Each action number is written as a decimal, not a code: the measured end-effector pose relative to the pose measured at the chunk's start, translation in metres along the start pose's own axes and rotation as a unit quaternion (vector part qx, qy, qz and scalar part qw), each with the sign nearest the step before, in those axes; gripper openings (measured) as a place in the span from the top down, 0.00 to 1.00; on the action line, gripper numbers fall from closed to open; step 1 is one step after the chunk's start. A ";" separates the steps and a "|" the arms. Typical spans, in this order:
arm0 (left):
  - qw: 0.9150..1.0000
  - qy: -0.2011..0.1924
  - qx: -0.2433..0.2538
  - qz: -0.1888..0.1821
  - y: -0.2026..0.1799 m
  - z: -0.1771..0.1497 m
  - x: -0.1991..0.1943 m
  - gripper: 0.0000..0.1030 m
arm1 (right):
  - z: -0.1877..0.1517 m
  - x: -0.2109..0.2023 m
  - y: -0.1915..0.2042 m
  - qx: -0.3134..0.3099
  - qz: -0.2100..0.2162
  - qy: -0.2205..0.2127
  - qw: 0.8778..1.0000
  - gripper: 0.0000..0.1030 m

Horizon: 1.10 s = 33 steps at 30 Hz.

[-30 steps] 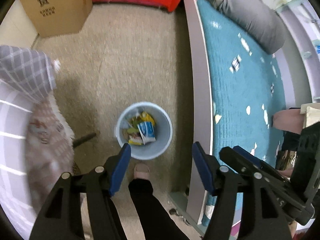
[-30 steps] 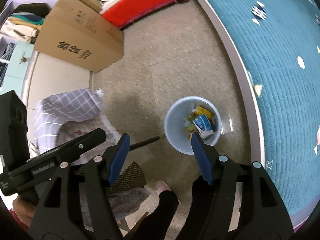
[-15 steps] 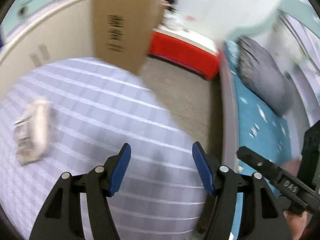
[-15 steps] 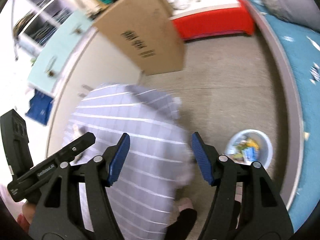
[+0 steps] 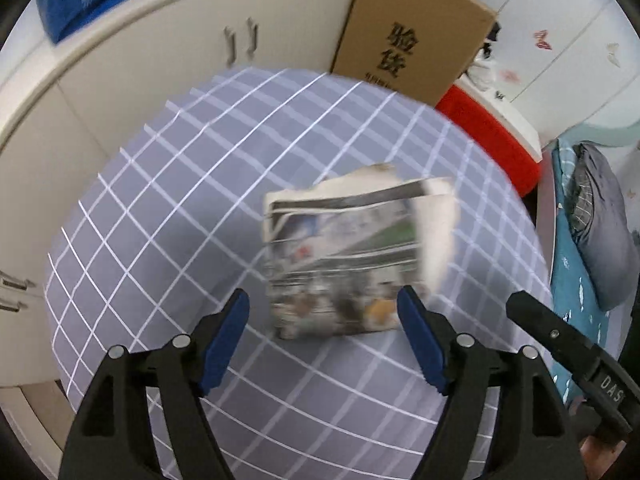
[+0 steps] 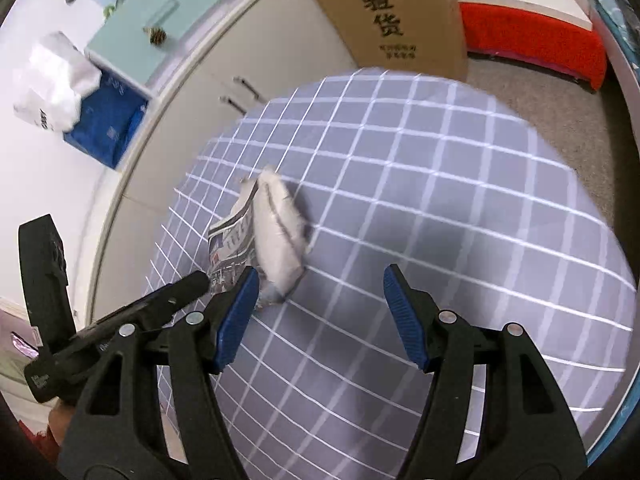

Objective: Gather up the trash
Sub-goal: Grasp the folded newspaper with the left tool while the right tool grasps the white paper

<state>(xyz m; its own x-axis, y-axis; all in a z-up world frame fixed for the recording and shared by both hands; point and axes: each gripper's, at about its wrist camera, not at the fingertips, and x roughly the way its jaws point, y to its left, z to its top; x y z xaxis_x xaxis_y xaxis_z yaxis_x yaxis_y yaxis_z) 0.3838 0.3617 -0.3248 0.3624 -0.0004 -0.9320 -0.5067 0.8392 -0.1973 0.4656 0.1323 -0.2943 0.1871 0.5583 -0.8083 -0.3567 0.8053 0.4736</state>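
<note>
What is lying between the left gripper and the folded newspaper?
Only bare checked tablecloth. In the left wrist view, the left gripper, its jaws opening, frames the folded newspaper.

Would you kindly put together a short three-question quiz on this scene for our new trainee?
1. True or false: the folded newspaper lies on the grey checked cloth.
2. Which claw is lined up with the newspaper, so that it shows in the gap ahead of the jaws? A) left claw B) right claw C) neither
3. Fill in: the tall brown thing standing beyond the cloth is a cardboard ____.

Key: 1 true, and neither claw touches it. 2 A; the left jaws are opening with nothing gripped, while from the right wrist view the paper sits off to the left of the jaws. 3 box.
</note>
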 end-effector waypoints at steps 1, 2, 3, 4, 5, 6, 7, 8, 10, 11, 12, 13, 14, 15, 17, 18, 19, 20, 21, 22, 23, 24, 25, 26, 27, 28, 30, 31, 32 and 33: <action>1.000 0.004 -0.003 -0.004 0.006 0.000 0.004 0.28 | 0.002 0.008 0.007 -0.002 -0.008 0.004 1.000 0.38; 1.000 0.010 -0.004 -0.008 0.008 -0.001 0.008 0.28 | 0.003 0.013 0.010 -0.002 -0.012 0.007 1.000 0.38; 1.000 0.013 -0.004 -0.013 0.008 -0.001 0.013 0.27 | 0.005 0.019 0.014 -0.002 -0.014 0.008 1.000 0.38; 1.000 0.014 -0.003 -0.015 0.009 -0.002 0.016 0.27 | 0.007 0.023 0.017 -0.001 -0.015 0.007 1.000 0.38; 1.000 0.015 -0.002 -0.016 0.010 -0.001 0.019 0.27 | 0.009 0.027 0.021 0.000 -0.015 0.007 1.000 0.38; 1.000 0.015 -0.001 -0.020 0.011 -0.001 0.021 0.27 | 0.012 0.032 0.024 -0.001 -0.016 0.008 1.000 0.38; 1.000 0.016 0.000 -0.022 0.012 0.000 0.025 0.27 | 0.014 0.036 0.026 -0.003 -0.018 0.009 1.000 0.38; 1.000 0.016 0.000 -0.019 0.012 0.001 0.027 0.27 | 0.016 0.040 0.028 -0.003 -0.020 0.009 1.000 0.38; 1.000 0.016 0.004 -0.020 0.013 0.001 0.030 0.27 | 0.021 0.049 0.033 -0.004 -0.028 0.012 1.000 0.38; 1.000 0.018 0.007 -0.017 0.012 0.001 0.031 0.27 | 0.021 0.051 0.033 -0.006 -0.032 0.012 0.999 0.44; 1.000 0.019 0.014 -0.014 0.012 0.001 0.032 0.27 | 0.023 0.055 0.035 -0.007 -0.030 0.015 0.999 0.55; 1.000 0.020 0.019 -0.012 0.011 0.001 0.034 0.27 | 0.024 0.059 0.037 -0.006 -0.027 0.021 0.999 0.60; 1.000 0.018 0.021 -0.010 0.010 0.002 0.034 0.27 | 0.024 0.062 0.038 -0.007 -0.027 0.025 0.999 0.67; 0.999 0.017 0.026 -0.009 0.009 0.001 0.035 0.27 | 0.023 0.062 0.038 -0.009 -0.028 0.025 0.999 0.68; 0.999 0.015 0.032 -0.005 0.005 0.004 0.037 0.27 | 0.022 0.064 0.039 -0.014 -0.025 0.025 0.999 0.72; 0.999 0.013 0.033 -0.005 0.003 0.005 0.038 0.27 | 0.022 0.064 0.039 -0.016 -0.022 0.024 0.999 0.72; 0.999 0.011 0.033 -0.009 0.002 0.005 0.038 0.27 | 0.021 0.064 0.037 -0.015 -0.016 0.027 0.999 0.73; 0.999 0.009 0.034 -0.010 0.000 0.005 0.039 0.27 | 0.021 0.064 0.035 -0.012 -0.011 0.028 0.999 0.73; 0.999 0.007 0.037 -0.011 -0.002 0.005 0.039 0.27 | 0.021 0.064 0.032 -0.006 -0.006 0.029 1.000 0.73; 0.999 0.005 0.040 -0.013 -0.004 0.005 0.040 0.27 | 0.020 0.063 0.027 0.005 0.002 0.031 1.000 0.73; 0.999 0.004 0.041 -0.015 -0.006 0.005 0.040 0.27 | 0.020 0.063 0.024 0.012 0.008 0.032 0.999 0.73; 0.999 0.005 0.041 -0.019 -0.008 0.005 0.040 0.27 | 0.020 0.062 0.023 0.014 0.012 0.032 0.999 0.73; 0.999 0.005 0.040 -0.022 -0.010 0.004 0.040 0.28 | 0.019 0.061 0.021 0.015 0.015 0.034 0.999 0.74; 0.999 0.006 0.040 -0.018 -0.012 0.004 0.041 0.29 | 0.018 0.061 0.020 0.017 0.019 0.035 0.999 0.74; 0.999 0.006 0.041 -0.014 -0.014 0.004 0.041 0.31 | 0.018 0.060 0.019 0.019 0.024 0.035 0.999 0.75; 0.999 0.007 0.040 -0.012 -0.014 0.005 0.041 0.37 | 0.017 0.058 0.017 0.020 0.029 0.035 0.999 0.75; 0.999 0.009 0.036 -0.013 -0.012 0.006 0.040 0.47 | 0.015 0.054 0.014 0.023 0.037 0.032 0.999 0.76; 0.999 0.012 0.029 -0.019 -0.010 0.006 0.039 0.51 | 0.014 0.051 0.012 0.025 0.040 0.031 0.998 0.76; 0.999 0.014 0.020 -0.025 -0.008 0.006 0.039 0.54 | 0.013 0.049 0.010 0.026 0.043 0.031 0.998 0.76; 0.999 0.015 0.015 -0.028 -0.008 0.006 0.038 0.55 | 0.012 0.047 0.009 0.028 0.047 0.030 0.998 0.76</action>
<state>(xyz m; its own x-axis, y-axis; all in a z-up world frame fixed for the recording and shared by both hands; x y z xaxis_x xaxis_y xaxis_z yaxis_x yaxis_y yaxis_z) 0.4062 0.3576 -0.3570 0.3649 -0.0635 -0.9289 -0.4634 0.8529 -0.2404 0.4820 0.1678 -0.3239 0.0992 0.6196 -0.7786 -0.3181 0.7612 0.5652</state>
